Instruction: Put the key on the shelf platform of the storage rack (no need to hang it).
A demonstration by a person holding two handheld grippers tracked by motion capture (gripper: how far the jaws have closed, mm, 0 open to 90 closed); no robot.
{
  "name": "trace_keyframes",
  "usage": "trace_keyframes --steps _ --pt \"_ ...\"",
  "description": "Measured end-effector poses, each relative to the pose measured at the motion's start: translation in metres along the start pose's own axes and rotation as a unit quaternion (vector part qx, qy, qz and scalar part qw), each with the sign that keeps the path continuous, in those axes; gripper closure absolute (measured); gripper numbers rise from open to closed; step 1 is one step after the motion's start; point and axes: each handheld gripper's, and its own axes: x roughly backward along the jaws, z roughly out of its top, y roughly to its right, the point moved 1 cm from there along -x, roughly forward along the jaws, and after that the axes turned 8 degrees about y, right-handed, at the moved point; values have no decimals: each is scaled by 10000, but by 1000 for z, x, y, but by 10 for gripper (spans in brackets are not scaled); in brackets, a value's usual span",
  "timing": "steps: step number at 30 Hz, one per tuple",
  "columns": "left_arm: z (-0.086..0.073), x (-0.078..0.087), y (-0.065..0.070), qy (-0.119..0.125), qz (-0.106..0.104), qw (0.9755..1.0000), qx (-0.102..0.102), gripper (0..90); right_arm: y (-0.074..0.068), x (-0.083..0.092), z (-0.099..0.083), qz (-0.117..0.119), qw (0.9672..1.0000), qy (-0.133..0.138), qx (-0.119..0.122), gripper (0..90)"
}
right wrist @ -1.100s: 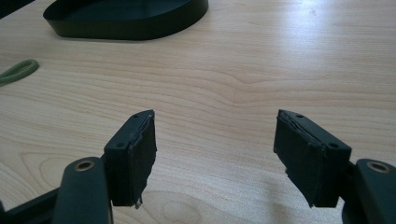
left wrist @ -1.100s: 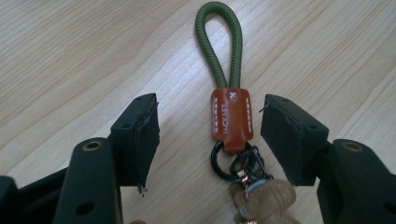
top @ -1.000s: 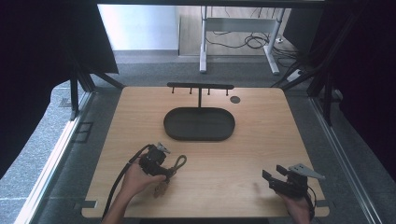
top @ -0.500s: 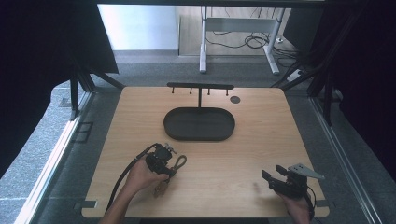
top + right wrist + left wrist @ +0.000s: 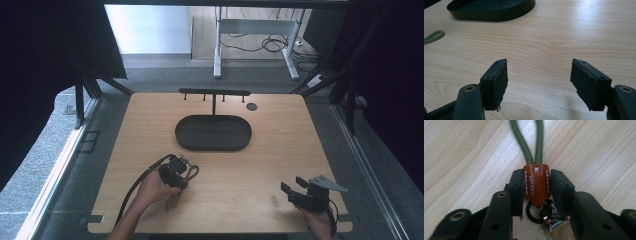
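Gripping the brown leather tab [image 5: 536,183] of the green-corded keychain [image 5: 189,172] on the table's [image 5: 270,200] near-left part, the left gripper [image 5: 536,187] has just closed its jaws, so lifting remains, while the right gripper [image 5: 540,83] waits with jaws apart, empty.

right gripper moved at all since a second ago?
No. In the high view the right gripper sits at the same spot near the table's front right corner, equally far from the black tray, jaws open over bare wood.
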Motion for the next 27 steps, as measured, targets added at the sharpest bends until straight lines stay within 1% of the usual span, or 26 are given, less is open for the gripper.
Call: trace_keyframes --steps 6,9,12,16,21,22,23,27 --pt "-1 1 -2 47 11 10000 -12 666 1 1 0 -41 10000 -10 -18 309" --pt "-2 4 -3 116 -79 9999 20 667 2 0 0 -47 10000 -27 -58 310" --pt "-1 10 -4 180 -95 9998 32 667 1 0 0 -62 9999 -35 -78 313" --pt "-1 18 -3 299 -173 9994 8 667 0 0 0 -59 9999 -43 -72 314" --pt "2 32 1 463 -141 9988 -86 667 0 -1 0 -44 10000 -65 -60 314" --pt "2 32 1 463 -141 9988 -86 667 0 -1 0 -40 10000 -62 -60 314" --pt "4 38 3 539 -154 9984 -111 667 0 -1 0 -37 10000 -60 -57 314" --pt "7 49 3 728 -276 9969 -120 667 0 0 0 -44 9999 -57 -72 314"
